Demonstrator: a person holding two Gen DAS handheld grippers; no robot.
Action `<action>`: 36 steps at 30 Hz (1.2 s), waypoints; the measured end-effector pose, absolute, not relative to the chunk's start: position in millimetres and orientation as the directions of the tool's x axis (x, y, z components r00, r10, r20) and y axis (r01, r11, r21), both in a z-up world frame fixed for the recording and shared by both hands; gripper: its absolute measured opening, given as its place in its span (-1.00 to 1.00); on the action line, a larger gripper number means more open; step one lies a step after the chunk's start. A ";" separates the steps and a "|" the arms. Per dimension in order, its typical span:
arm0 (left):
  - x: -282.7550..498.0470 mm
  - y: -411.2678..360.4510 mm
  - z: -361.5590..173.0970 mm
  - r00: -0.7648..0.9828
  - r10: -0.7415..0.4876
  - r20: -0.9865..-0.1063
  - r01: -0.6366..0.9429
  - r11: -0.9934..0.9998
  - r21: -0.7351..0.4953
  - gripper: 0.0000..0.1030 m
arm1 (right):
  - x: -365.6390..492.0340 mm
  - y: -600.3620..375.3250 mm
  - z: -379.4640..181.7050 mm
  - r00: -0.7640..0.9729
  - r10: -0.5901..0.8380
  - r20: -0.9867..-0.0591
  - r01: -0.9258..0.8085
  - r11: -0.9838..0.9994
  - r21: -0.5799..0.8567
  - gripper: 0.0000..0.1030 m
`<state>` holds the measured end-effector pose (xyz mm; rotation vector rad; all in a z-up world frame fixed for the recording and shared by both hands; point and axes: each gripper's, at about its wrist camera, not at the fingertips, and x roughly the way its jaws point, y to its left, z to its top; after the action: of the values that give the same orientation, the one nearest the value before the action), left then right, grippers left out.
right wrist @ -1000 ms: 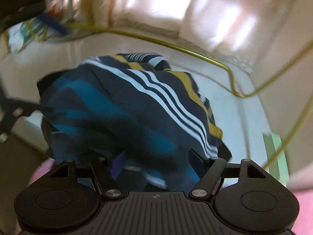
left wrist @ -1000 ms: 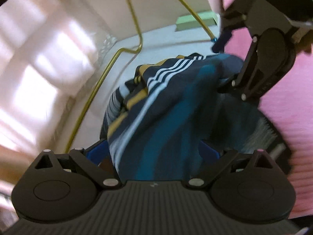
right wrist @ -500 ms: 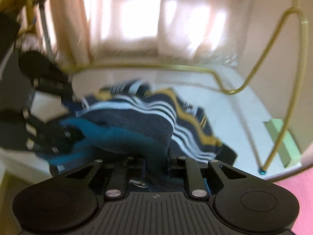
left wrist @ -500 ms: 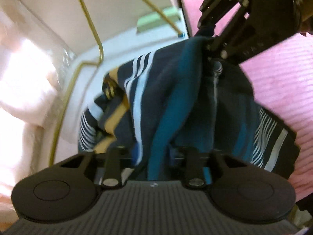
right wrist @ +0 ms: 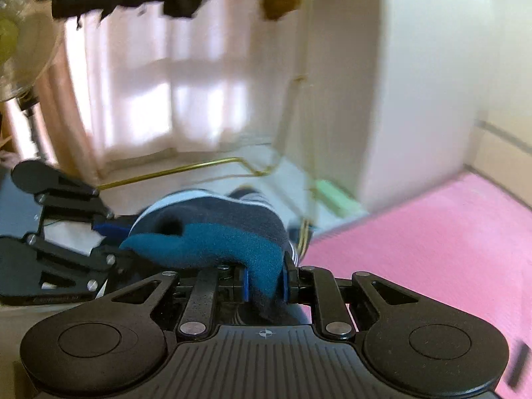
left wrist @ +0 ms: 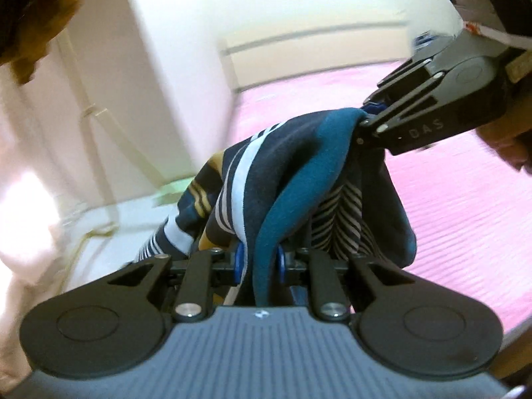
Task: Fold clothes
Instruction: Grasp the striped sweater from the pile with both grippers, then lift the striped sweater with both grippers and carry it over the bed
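Note:
A striped garment (left wrist: 286,173) in navy, teal, white and mustard hangs in the air between both grippers. My left gripper (left wrist: 258,264) is shut on its teal band, close to the camera. In the same view my right gripper (left wrist: 365,119) pinches the cloth's far end at upper right, above the pink surface. The right wrist view shows my right gripper (right wrist: 264,281) shut on the teal and navy cloth (right wrist: 212,236). There my left gripper (right wrist: 111,227) holds the other end at the left. The rest of the garment droops below, mostly hidden.
A pink ribbed surface (left wrist: 465,219) spreads to the right. A pale wall corner (right wrist: 382,99) and a curtained window (right wrist: 166,93) stand behind. A thin golden wire frame (right wrist: 186,168) and a green block (right wrist: 335,196) lie on the white floor. A hand (left wrist: 512,153) grips the right tool.
Both grippers have lifted and swung the garment from over the white floor and wire frame toward the pink surface. The cloth now hangs bunched between them, and the grippers are closer together.

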<state>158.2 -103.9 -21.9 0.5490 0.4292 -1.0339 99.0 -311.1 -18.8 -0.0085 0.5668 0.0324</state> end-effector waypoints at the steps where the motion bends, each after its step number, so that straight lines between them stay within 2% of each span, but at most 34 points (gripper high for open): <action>1: 138.1 -116.6 -18.2 0.409 -0.709 -0.575 0.910 0.363 0.200 -0.70 | 71.7 -318.2 -15.4 0.843 -0.010 -0.537 0.016 1.000 0.007 -0.70; 7: 31.8 -204.5 -19.2 0.115 -0.786 -0.608 0.993 0.102 0.055 -0.71 | -80.8 -376.2 -11.2 0.787 -0.212 -0.580 0.277 0.961 0.024 -0.70; 16: -118.0 -348.1 -50.8 -0.204 -0.731 -0.651 0.972 -0.231 -0.045 -0.72 | -276.0 -483.0 -21.3 0.644 -0.411 -0.646 0.558 0.830 0.028 -0.70; 21: -183.8 -408.1 -32.1 -0.354 -0.737 -0.575 0.927 -0.359 -0.111 -0.72 | -377.4 -541.4 -1.8 0.546 -0.520 -0.658 0.682 0.731 -0.012 -0.70; 26: -248.9 -467.3 -12.2 -0.497 -0.721 -0.483 0.860 -0.483 -0.164 -0.73 | -419.4 -543.5 63.4 0.473 -0.670 -0.572 0.727 0.664 -0.177 -0.69; 30: -211.5 -470.7 6.9 -0.520 -0.757 -0.396 0.853 -0.476 -0.212 -0.73 | -404.9 -513.0 107.2 0.496 -0.727 -0.474 0.672 0.667 -0.321 -0.69; 32: -177.8 -462.9 10.2 -0.500 -0.778 -0.381 0.866 -0.447 -0.225 -0.72 | -381.6 -495.9 111.2 0.549 -0.697 -0.461 0.620 0.710 -0.335 -0.68; 33: -156.4 -455.7 6.8 -0.473 -0.788 -0.395 0.881 -0.417 -0.225 -0.72 | -368.8 -487.3 111.9 0.577 -0.676 -0.458 0.591 0.733 -0.337 -0.64; 34: -132.2 -446.9 -1.0 -0.435 -0.792 -0.428 0.900 -0.373 -0.225 -0.66 | -348.6 -479.4 103.7 0.611 -0.638 -0.469 0.558 0.767 -0.316 -0.32; 35: -108.7 -439.8 -10.9 -0.391 -0.786 -0.479 0.920 -0.316 -0.231 -0.58 | -325.0 -471.7 91.3 0.646 -0.589 -0.485 0.521 0.805 -0.284 -0.10; 36: -83.3 -432.1 -27.7 -0.303 -0.762 -0.573 0.952 -0.213 -0.220 -0.39 | -302.4 -463.1 74.9 0.673 -0.542 -0.503 0.485 0.837 -0.253 0.46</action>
<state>-83.3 -432.1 -27.7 0.4083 0.6451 -1.7862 -302.4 -463.1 74.9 -0.1012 0.5985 -0.5790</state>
